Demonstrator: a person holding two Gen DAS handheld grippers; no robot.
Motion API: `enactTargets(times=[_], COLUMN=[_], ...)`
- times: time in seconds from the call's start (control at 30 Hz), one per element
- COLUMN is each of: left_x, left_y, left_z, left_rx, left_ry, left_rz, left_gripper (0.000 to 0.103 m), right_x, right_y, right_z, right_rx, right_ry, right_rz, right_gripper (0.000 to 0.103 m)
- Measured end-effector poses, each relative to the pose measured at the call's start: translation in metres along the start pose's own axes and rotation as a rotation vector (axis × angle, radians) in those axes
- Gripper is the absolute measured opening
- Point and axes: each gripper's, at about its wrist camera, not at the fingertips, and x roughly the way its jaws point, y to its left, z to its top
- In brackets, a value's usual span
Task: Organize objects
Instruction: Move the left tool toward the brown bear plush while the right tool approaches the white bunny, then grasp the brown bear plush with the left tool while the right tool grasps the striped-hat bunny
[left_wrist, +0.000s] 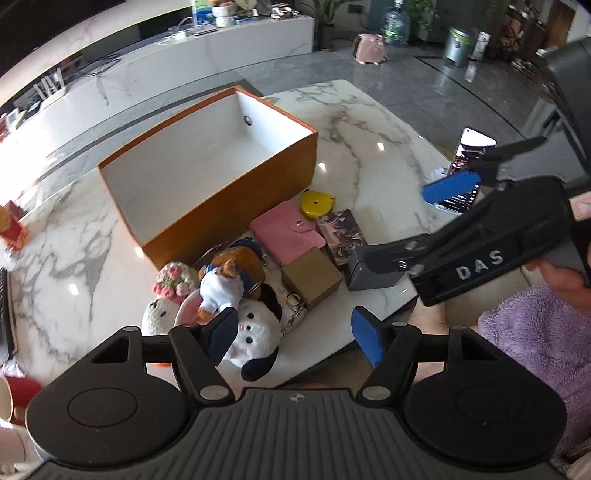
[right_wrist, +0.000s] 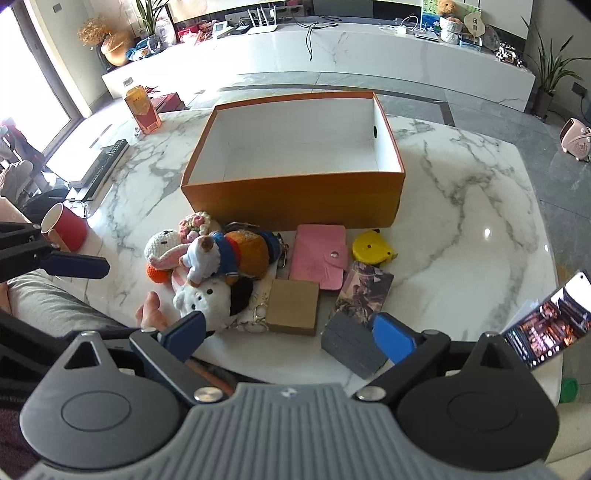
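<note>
An orange box (left_wrist: 229, 206) (right_wrist: 295, 199) with a white, empty inside stands open on the marble table (left_wrist: 369, 147) (right_wrist: 480, 221). In front of it lie a heap of plush toys (left_wrist: 229, 291) (right_wrist: 210, 258), a pink wallet (left_wrist: 286, 232) (right_wrist: 319, 254), a yellow round case (left_wrist: 317, 203) (right_wrist: 371, 247), a brown box (left_wrist: 310, 282) (right_wrist: 293, 306), a patterned box (left_wrist: 341, 234) (right_wrist: 365, 291) and a grey box (left_wrist: 364, 275) (right_wrist: 349, 347). My left gripper (left_wrist: 293, 334) hangs open above the plush toys, holding nothing. My right gripper (right_wrist: 288, 336) (left_wrist: 417, 221) is open over the small boxes, also holding nothing.
A lit phone (left_wrist: 467, 173) (right_wrist: 546, 325) lies at the table's right edge. A red mug (right_wrist: 64, 229), a red-gold carton (right_wrist: 142, 109) and a keyboard (right_wrist: 99, 166) sit on the left. A purple sleeve (left_wrist: 535, 332) and a hand are near the front edge.
</note>
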Motion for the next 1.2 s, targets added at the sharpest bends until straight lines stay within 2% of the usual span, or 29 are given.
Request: enactTargets(times=[0.17,0.23,0.33,0.43,0.5,0.67,0.8,0.93,1.07,1.2], left_x=[0.038,0.057,0.088,0.114,0.126,0.149,0.167,0.175,0.168,0.144], left_y=[0.01,0.015,0.024,0.032,0.037,0.051,0.054,0.058,0.054,0.055], left_z=[0.025,0.03,0.035,0.035,0.034,0.036,0.043,0.035,0.03,0.03], left_rx=[0.144,0.204,0.261,0.287,0.291,0.244,0.232,0.198,0.198,0.158], left_ry=[0.018,0.04,0.087,0.168,0.197,0.254,0.293,0.324,0.295,0.236], left_rz=[-0.034,-0.04,-0.036,-0.063,-0.043,-0.057,-0.017,-0.014,0.016,0.03], left_gripper=[0.08,0.08,0.079,0.077,0.077,0.073,0.071,0.069,0.058,0.053], right_x=[0.042,0.06,0.088,0.118,0.135,0.16,0.166,0.167,0.164,0.151], right_y=[-0.01,-0.013,-0.016,-0.021,-0.025,-0.031,-0.032,-0.031,-0.026,-0.019], right_z=[0.036,0.047,0.061,0.07,0.074,0.079,0.076,0.067,0.06,0.061], right_rx=[-0.046,-0.046,-0.064,-0.056,-0.041,-0.025,-0.008,0.003,-0.005,-0.02], right_ry=[0.041,0.064,0.084,0.109,0.114,0.113,0.122,0.111,0.11,0.096], right_rz=[0.008,0.028,0.056,0.085,0.099,0.136,0.157,0.158,0.168,0.173], right_gripper=[0.085,0.084,0.08,0.076,0.075,0.075,0.075,0.075,0.075,0.075])
